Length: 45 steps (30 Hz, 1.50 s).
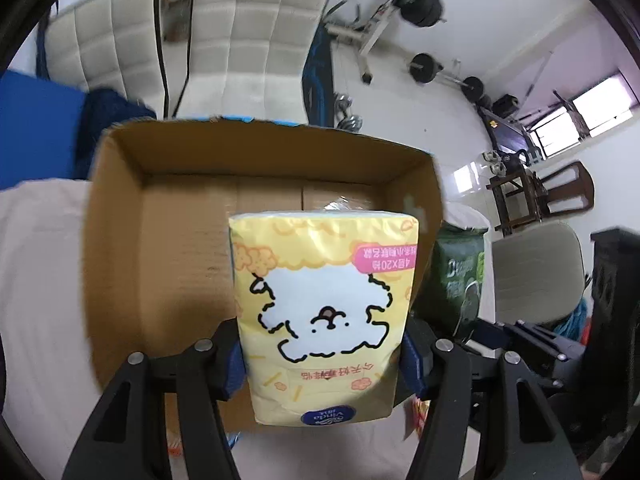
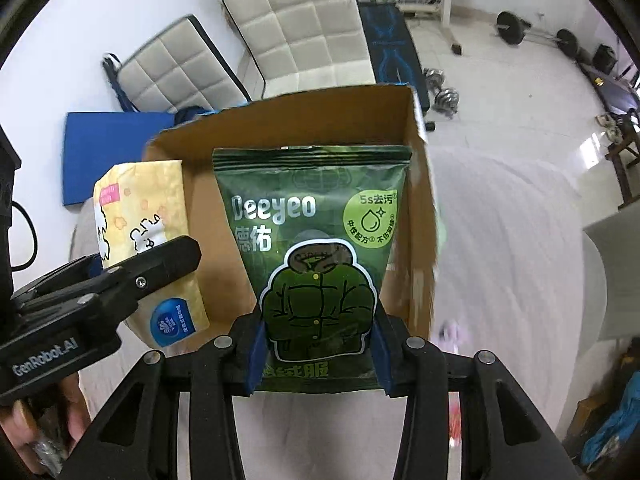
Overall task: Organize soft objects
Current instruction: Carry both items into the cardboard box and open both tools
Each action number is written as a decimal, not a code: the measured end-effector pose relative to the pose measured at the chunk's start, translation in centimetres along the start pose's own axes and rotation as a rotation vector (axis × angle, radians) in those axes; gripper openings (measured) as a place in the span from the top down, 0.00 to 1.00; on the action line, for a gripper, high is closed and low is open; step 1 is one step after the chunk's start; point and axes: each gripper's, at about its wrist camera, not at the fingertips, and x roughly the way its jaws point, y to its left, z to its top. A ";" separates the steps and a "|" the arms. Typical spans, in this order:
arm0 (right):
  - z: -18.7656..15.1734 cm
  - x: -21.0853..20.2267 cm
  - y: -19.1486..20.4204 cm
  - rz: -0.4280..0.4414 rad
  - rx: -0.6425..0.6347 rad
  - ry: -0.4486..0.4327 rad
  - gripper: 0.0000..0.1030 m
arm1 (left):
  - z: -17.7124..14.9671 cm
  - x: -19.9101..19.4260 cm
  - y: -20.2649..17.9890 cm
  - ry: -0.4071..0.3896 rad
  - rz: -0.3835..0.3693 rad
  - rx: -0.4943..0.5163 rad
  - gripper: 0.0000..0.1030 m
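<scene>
One yellow tissue pack [image 1: 324, 320] clamped upside-down in the left gripper [image 1: 322, 364] and one green wipes pouch [image 2: 316, 256] gripped upright in the right gripper [image 2: 316, 354] both extend lengthwise ahead of the fingers, over one open cardboard box [image 1: 120, 216].

Tissue pack [image 1: 324, 316] between left gripper [image 1: 322, 360] fingers, over open cardboard box [image 1: 120, 216]. Wipes pouch [image 2: 316, 256] between right gripper [image 2: 318, 354] fingers, right of tissue pack, over same box. Two cushioned chairs [image 2: 296, 28] behind box.
</scene>
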 end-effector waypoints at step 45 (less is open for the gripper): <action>4.0 8.9 0.7 -0.194 -0.057 0.066 0.00 | -1.2 3.4 2.3 0.018 0.139 0.011 0.03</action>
